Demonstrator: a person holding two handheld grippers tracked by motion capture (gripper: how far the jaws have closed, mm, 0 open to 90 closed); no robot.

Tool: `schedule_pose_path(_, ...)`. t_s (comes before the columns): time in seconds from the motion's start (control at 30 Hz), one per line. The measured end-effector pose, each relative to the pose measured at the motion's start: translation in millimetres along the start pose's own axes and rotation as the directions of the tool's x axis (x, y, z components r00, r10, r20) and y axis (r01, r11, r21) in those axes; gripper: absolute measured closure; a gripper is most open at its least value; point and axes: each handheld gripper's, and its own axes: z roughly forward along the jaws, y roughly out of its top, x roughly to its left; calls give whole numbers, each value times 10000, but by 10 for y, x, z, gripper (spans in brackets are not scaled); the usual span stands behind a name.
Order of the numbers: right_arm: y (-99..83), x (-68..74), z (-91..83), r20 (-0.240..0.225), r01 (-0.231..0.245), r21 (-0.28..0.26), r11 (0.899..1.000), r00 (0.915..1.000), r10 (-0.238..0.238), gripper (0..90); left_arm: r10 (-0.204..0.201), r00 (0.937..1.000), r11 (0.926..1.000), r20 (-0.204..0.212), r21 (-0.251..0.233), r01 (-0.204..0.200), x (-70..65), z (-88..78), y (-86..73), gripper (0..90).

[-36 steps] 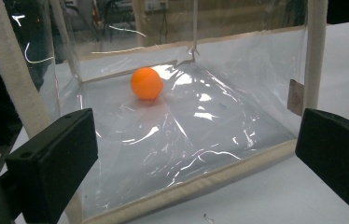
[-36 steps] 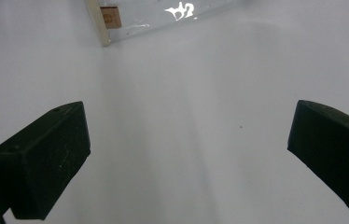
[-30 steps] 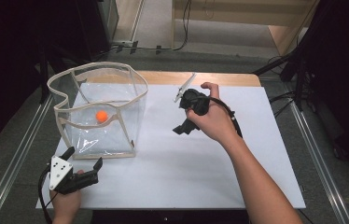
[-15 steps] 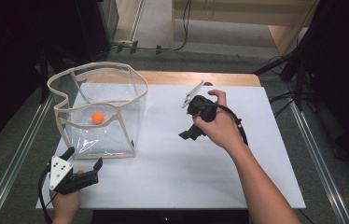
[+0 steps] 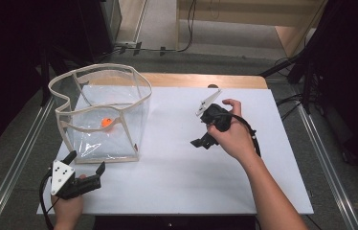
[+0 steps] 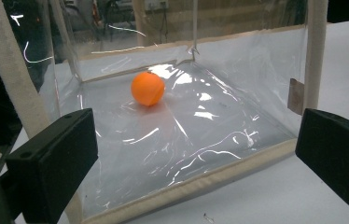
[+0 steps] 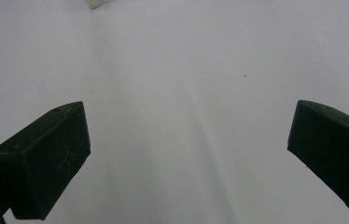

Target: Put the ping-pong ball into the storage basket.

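On the white table top (image 5: 177,182) I see my two grippers, well apart from each other. My left gripper (image 5: 85,162) sits at the near left corner of the table, just in front of the clear bag (image 5: 119,139) with the cream trim. Its jaws are wide apart and hold nothing. From the left gripper view I look between those jaws (image 6: 196,154) right at the clear front wall of the bag (image 6: 200,186), which is just beside the jaws; I cannot tell if they touch it. Inside the bag lies the orange ball (image 6: 148,88), on the clear floor toward the back. From the high view the ball (image 5: 106,122) shows near the middle of the bag, and the bag stands open at the top on the left half of the table. My right gripper (image 5: 201,142) is on the right half of the table, in my right hand (image 5: 234,136), and points down and to the left at the bare table. From the right gripper view its jaws (image 7: 186,154) are also wide apart, with plain white table (image 7: 186,70) between them.
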Motion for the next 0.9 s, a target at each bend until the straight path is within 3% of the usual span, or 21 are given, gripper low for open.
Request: schedule_pose_path(0.9,-646,37,-9,187,-825,-842,9930,9963,844,0,25,10000,10000,-25,3,-25,-6,1,-1,0)
